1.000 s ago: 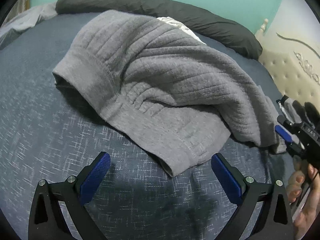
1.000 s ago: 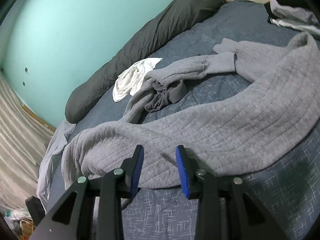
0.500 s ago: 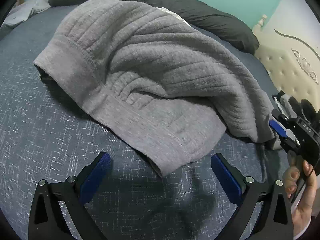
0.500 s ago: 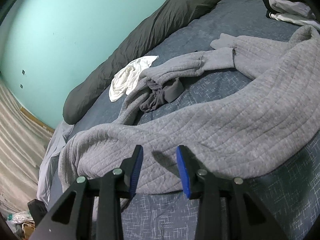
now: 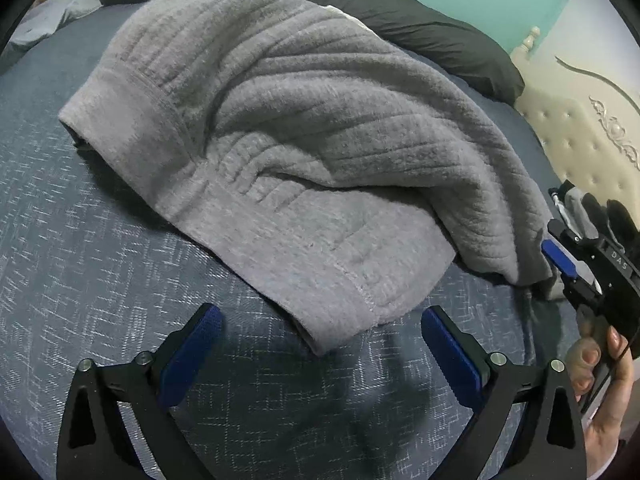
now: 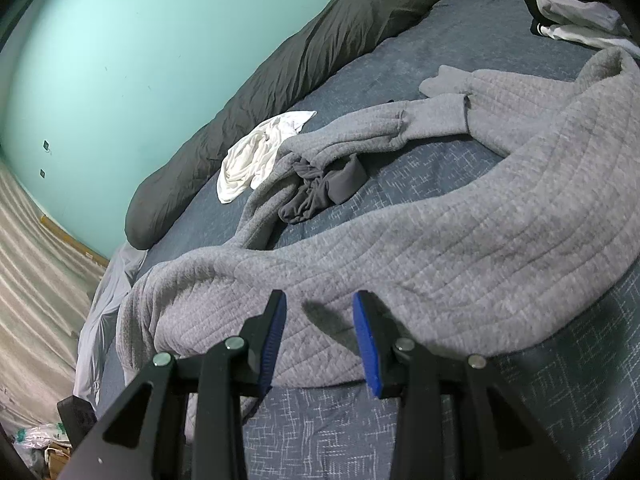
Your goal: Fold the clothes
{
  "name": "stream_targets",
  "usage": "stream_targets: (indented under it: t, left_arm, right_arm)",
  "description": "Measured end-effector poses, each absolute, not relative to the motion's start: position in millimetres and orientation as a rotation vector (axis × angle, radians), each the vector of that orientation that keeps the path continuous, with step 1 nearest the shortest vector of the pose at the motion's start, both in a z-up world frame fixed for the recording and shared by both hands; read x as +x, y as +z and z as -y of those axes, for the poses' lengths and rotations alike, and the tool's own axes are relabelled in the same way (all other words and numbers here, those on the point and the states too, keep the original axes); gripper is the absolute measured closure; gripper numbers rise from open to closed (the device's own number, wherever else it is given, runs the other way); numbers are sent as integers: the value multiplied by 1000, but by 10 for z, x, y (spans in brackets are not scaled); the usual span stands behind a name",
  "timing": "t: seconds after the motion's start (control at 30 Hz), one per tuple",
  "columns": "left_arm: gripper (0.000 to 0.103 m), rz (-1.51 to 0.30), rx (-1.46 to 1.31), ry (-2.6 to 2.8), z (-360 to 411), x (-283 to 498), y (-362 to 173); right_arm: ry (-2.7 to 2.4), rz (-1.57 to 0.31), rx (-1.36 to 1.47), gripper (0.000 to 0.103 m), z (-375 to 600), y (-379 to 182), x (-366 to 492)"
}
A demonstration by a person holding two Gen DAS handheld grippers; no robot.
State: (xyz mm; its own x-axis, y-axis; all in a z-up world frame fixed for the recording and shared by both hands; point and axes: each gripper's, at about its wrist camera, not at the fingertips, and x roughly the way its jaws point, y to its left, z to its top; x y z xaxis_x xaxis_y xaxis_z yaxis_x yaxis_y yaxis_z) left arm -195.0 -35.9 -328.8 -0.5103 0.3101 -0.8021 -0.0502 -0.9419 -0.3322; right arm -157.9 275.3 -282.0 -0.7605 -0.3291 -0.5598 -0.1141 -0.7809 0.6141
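Left wrist view: left gripper [image 5: 320, 344], jaws wide and closing, is nearing the grey quilted sweatshirt [image 5: 304, 152] hem corner; pinch both layers. Right gripper [image 6: 318, 336] is hovering half-parted, holding nothing.

dim, cool indoor light falls from above, casting soft shadows of the black gripper fingers [image 6: 276, 332] onto the grey quilted fleece sweater [image 6: 460, 240] and the dark blue patterned bedspread [image 5: 80, 280]. both fisheye views bend strongly at their black-vignetted edges; focus is fair, slightly grainy, without glare.
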Motion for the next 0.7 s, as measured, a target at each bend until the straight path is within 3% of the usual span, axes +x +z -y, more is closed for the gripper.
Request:
stream_targets:
  t: [0.17, 0.33, 0.47, 0.57, 0.63, 0.7]
  left_arm:
    - [23, 377, -1440, 2485, 317, -1991, -3355]
    - [63, 403, -1439, 2439, 326, -2055, -3423]
    - [70, 384, -1422, 2431, 331, -2114, -3425]
    - [84, 378, -1388, 2439, 368, -2133, -3386]
    - [100, 365, -1365, 2458, 403, -2134, -3345]
    - [100, 370, -1341, 2470, 461, -2024, -3329]
  right_arm:
    - [-2657, 985, 1035, 68, -2757, -2825, -1582]
    - [-2653, 987, 1037, 68, -2763, -2832, -1588]
    - [-2650, 989, 1039, 68, -2768, -2838, -1591]
    - [-2648, 991, 1041, 68, -2771, -2842, -1597]
    - [-2646, 991, 1042, 68, -2770, -2845, -1603]
    - [-2645, 991, 1044, 68, -2765, -2850, -1607]
